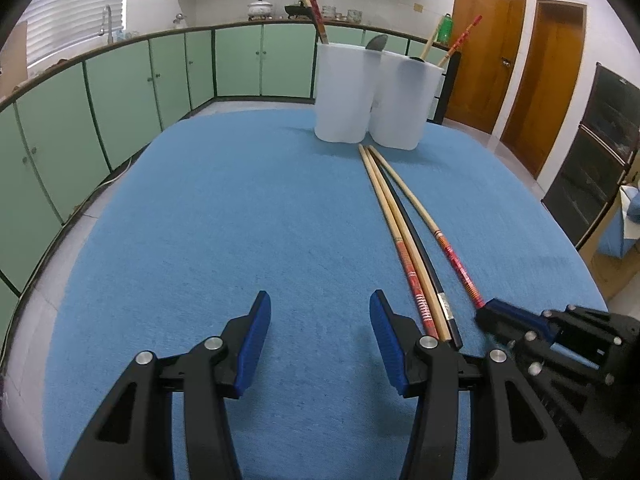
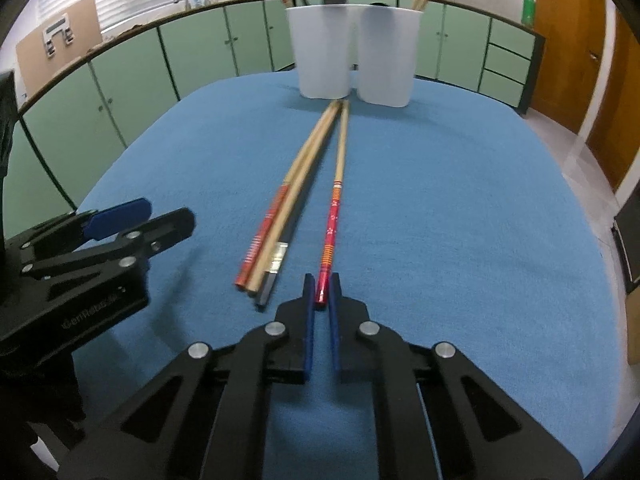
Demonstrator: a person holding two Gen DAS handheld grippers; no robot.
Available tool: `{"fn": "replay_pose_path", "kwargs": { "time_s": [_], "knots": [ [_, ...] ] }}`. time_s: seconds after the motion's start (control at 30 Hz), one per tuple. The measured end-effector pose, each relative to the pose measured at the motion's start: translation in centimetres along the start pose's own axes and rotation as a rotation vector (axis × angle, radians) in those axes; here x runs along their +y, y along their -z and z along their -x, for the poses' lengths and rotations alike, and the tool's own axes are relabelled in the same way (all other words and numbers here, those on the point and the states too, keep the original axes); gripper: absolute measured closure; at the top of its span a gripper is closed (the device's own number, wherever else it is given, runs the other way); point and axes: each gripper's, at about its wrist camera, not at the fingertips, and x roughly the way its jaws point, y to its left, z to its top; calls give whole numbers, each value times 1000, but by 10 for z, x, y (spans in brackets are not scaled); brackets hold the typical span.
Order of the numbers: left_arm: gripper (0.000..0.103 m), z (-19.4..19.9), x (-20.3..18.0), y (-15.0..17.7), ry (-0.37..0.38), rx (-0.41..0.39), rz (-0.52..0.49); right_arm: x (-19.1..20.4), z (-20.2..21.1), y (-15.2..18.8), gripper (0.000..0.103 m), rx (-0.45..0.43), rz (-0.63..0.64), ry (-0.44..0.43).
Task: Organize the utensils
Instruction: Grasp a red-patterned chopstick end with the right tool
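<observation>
Chopsticks, four in all, lie on a blue tablecloth (image 2: 480, 200) with their long axes running from near to far, thin tips pointing at two white plastic cups (image 2: 322, 52) at the far edge. Three lie bundled together: one with a red patterned handle (image 2: 262, 236), one plain bamboo chopstick (image 2: 280, 228) and one black chopstick (image 1: 412, 236) with a silver band. The fourth, a red-handled chopstick (image 2: 332, 232), lies just to their right, slightly apart at the near end. The right gripper (image 2: 321, 292) points down along this single chopstick, and its blue-padded jaws are pressed together, pinching the near, thick end of it; the stick runs straight on from the jaws toward the cups. The left gripper (image 1: 316, 320) hovers over bare cloth to the left of the bundle, jaws spread about halfway with nothing between them. The right hand is clearly the one nearer to the work. Both cups already hold upright chopsticks and other utensils, so the pinched stick probably needs lifting by its thick end and tipping tip-first into a cup.
</observation>
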Motion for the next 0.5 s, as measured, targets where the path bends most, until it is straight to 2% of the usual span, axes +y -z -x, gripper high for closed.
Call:
{"fn": "replay_pose_path", "kwargs": {
  "time_s": [0.37, 0.5],
  "knots": [
    [52, -4, -29, 4, 88, 34, -25, -43, 0, 1, 98, -8, -78, 51],
    [52, -7, -37, 6, 82, 48, -46, -44, -1, 1, 98, -10, -84, 42]
  ]
}}
